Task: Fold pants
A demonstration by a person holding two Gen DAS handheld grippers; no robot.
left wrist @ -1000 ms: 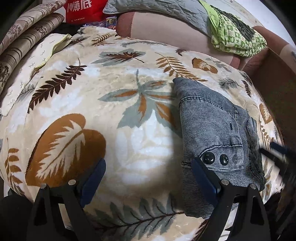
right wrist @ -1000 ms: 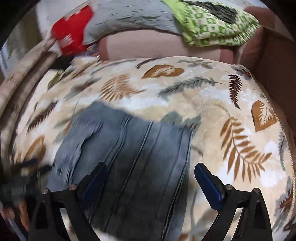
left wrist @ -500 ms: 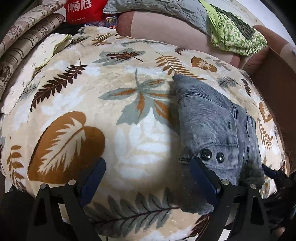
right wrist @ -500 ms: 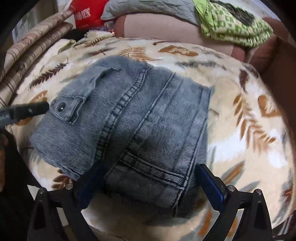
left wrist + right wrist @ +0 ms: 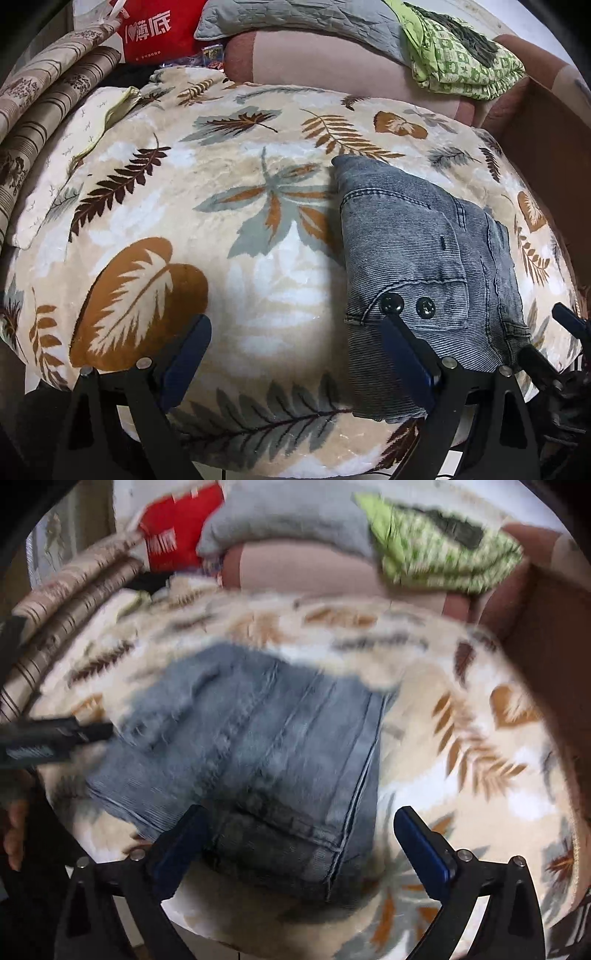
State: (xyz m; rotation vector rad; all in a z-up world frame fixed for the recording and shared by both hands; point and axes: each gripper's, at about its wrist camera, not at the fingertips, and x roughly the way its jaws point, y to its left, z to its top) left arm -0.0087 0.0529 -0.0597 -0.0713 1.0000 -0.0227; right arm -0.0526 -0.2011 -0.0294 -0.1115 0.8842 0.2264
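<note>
Left wrist view shows the pants (image 5: pixel 424 258) lying folded into a compact grey denim bundle on the leaf-print blanket (image 5: pixel 221 229), toward its right side and near the front edge. Two dark snap buttons (image 5: pixel 408 305) sit on a flap at the near end of the bundle. The left gripper (image 5: pixel 295 350) has its blue-padded fingers spread wide apart with nothing between them; its right finger (image 5: pixel 402 354) overlaps the near edge of the denim just below the snaps, though contact cannot be judged, while the other finger sits over bare blanket. At the far right edge of this view, part of the right gripper (image 5: pixel 569 325) shows just beside the pants

In the right wrist view, which is blurred, the right gripper (image 5: pixel 299 842) is also spread wide, holding nothing, its fingers framing the near hemmed end of the folded pants (image 5: pixel 266 753). The left gripper (image 5: pixel 55 738) shows at the left edge beside the denim. Behind the blanket lie a red bag (image 5: pixel 155 33), a grey quilted pillow (image 5: pixel 295 18) and a green patterned cloth (image 5: pixel 461 55)
</note>
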